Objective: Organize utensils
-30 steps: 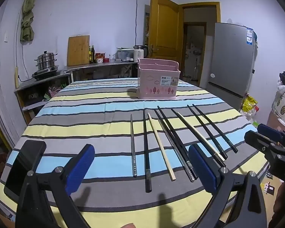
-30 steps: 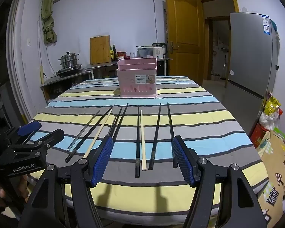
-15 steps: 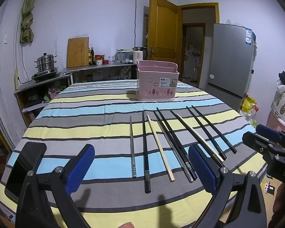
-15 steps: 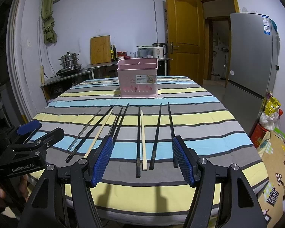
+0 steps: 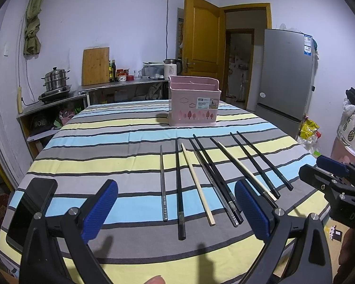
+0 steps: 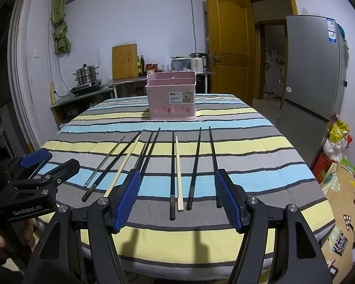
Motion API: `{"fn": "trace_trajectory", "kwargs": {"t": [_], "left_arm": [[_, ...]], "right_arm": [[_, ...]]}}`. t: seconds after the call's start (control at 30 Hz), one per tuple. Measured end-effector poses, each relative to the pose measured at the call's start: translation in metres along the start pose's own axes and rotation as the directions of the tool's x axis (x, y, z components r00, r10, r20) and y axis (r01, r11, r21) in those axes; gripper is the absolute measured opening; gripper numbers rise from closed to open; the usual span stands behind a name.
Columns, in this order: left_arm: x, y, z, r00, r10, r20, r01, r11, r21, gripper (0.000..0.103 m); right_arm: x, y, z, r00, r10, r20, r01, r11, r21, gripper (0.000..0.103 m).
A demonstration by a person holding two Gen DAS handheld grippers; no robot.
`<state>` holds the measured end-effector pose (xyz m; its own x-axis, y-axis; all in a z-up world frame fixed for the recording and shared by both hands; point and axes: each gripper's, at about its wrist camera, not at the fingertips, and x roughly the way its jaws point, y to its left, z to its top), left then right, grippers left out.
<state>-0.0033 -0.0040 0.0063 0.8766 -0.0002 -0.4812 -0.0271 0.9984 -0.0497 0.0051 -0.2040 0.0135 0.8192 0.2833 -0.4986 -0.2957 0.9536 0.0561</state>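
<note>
Presently both sets of tongs are spread wide and hold nothing: the left tongs (image 5: pixel 176 209) hang over the near edge of the striped surface (image 5: pixel 101 151), the right tongs (image 6: pixel 178 200) likewise, each above the handle ends of the utensils. The utensils are chopsticks (image 6: pixel 175 170), laid singly and roughly parallel, fanning toward the far side; most are black, two are pale wood (image 5: pixel 197 184), and at least one at the left is grey metal (image 5: pixel 162 184). None is in the pink basket (image 6: pixel 171 99), which stands upright, well apart from them toward the far side of the surface, its compartments apparently unfilled. Judged from appearance, each stick is light, rigid and thin, lying flat on soft cloth, so it offers little height to pinch. The black and metal sticks look smooth and likely to slip or swivel between the ribbed blue pads (image 6: pixel 127 198); the wooden ones should grip better. Recommended hold: across the thicker handle end nearest the tongs, square to the shaft, one stick at a time. Several sticks lie nearly touching near the middle (image 5: pixel 215 179), so a neighbour may be caught or rolled.
</note>
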Motion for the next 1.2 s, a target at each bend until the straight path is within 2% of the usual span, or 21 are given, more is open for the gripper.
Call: {"fn": "trace_trajectory", "kwargs": {"t": [1.2], "left_arm": [[-0.0029, -0.0039, 0.0006, 1.000, -0.004, 0.011, 0.004, 1.000, 0.009, 0.101]], "right_arm": [[-0.0003, -0.0004, -0.0003, 1.000, 0.000, 0.000, 0.000, 1.000, 0.002, 0.066]]}}
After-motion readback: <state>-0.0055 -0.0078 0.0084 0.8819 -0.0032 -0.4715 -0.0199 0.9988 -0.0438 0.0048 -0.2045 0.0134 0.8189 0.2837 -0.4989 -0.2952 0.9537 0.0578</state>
